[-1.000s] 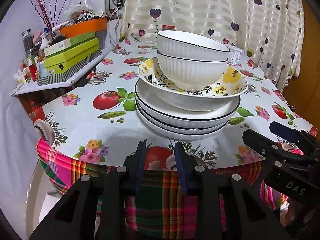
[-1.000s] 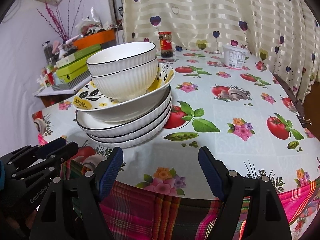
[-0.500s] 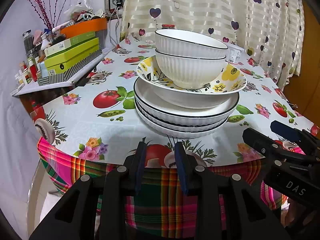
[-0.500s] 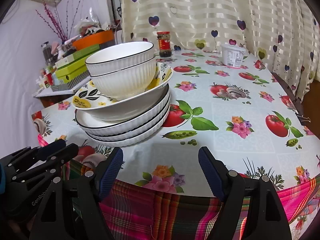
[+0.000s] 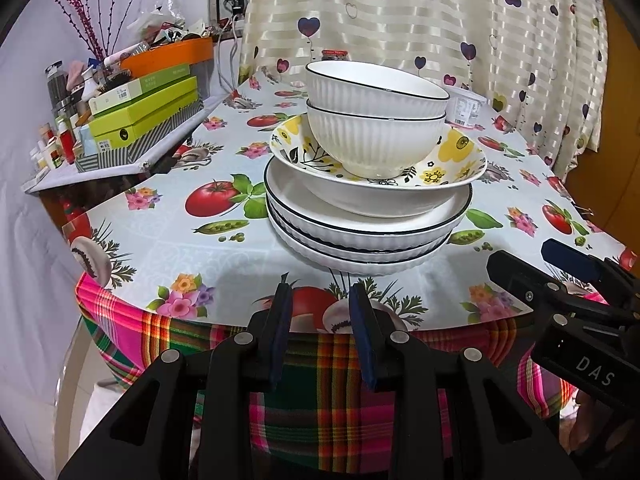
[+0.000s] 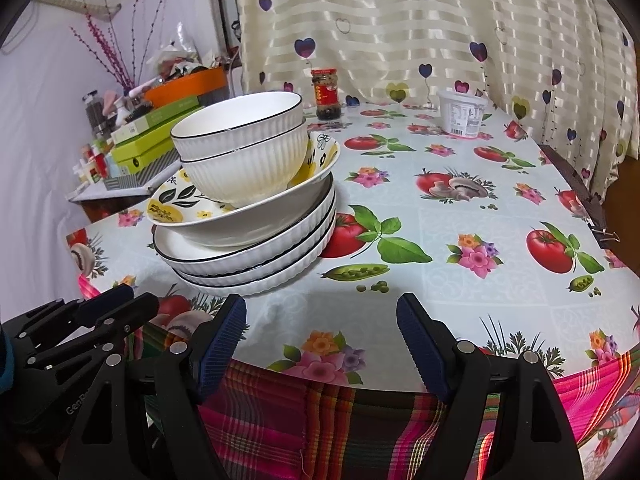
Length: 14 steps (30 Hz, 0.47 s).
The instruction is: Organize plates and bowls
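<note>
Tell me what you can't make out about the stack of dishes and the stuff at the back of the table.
- Red-lidded jar: left wrist view, mostly hidden behind the top bowl.
- White tub: label print too small to read in either view.
- Bottom plate: its inside is covered by the plates above it.

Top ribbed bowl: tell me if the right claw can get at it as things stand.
Probably yes. The right claw is open, and nothing stands between it and the top ribbed bowl, which sits uncovered on the stack, up and left of it.
</note>
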Available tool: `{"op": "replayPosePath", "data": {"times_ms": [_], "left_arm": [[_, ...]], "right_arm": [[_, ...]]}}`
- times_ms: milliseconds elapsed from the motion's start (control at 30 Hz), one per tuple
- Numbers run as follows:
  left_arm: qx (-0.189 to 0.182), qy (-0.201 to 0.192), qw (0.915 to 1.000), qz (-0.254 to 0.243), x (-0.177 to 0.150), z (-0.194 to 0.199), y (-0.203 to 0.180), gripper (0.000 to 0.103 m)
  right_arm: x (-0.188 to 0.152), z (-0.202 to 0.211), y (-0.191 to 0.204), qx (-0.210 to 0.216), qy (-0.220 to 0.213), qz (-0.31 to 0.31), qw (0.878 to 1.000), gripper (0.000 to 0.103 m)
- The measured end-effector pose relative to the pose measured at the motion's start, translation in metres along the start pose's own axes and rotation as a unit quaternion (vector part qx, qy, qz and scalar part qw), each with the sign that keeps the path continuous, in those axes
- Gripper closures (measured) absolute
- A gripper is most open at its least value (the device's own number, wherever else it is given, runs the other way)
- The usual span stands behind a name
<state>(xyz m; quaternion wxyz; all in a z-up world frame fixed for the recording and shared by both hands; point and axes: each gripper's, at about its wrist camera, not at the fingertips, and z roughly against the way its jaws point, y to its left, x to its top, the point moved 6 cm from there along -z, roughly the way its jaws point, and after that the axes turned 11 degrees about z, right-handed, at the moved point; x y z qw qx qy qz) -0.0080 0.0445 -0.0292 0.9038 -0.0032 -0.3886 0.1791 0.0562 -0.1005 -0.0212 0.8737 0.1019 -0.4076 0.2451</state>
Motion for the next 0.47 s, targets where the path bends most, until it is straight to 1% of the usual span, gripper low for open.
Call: {"op": "replayPosePath", "data": {"times_ms": [467], "left_arm": [[0.005, 0.001, 1.0000, 0.000, 0.0004, -0.0004, 0.0001, 0.073]], "right_arm": [[-0.0005, -0.0005, -0.0006, 0.001, 0.000, 0.000, 1.000, 0.024]]}}
